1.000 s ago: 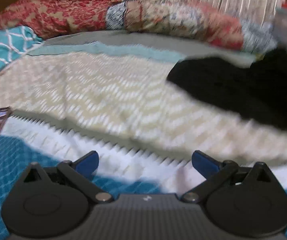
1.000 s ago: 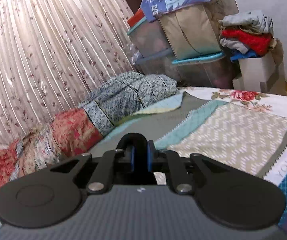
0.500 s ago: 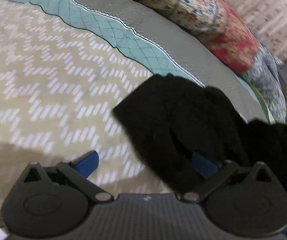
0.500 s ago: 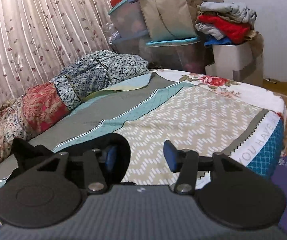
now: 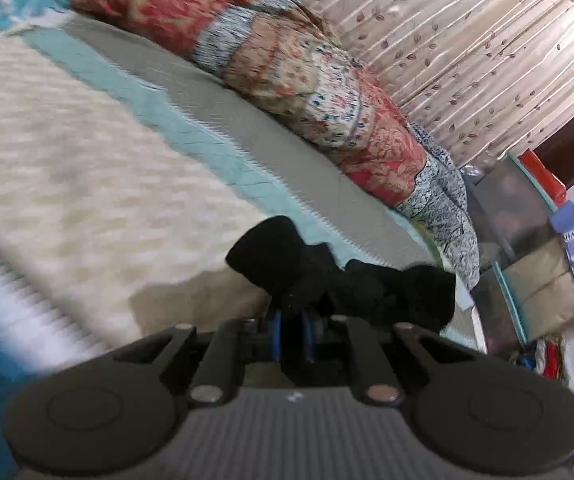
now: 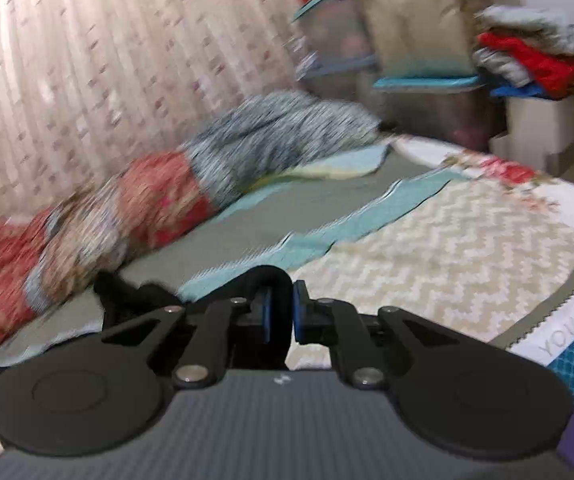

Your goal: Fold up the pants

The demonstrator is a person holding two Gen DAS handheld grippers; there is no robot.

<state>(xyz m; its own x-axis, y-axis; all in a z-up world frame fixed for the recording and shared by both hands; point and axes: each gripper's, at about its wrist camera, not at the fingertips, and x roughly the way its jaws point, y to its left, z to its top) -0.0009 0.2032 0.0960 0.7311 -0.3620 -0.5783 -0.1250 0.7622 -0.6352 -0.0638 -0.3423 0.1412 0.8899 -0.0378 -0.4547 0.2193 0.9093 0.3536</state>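
The bedspread [image 6: 467, 248] lay flat and bare ahead, with lots of room to move a hand. A long rolled quilt [image 5: 299, 76] blocked the far edge, right against the curtain [image 5: 467, 52]. Stacked storage boxes [image 6: 415, 40] and a clothes pile [image 6: 527, 56] crowded the far corner.

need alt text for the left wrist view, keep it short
The left gripper has its jaws shut on a bunched fold of black fabric pants, above a beige zigzag-patterned bedspread. A red floral patchwork quilt lies along pleated curtains behind.
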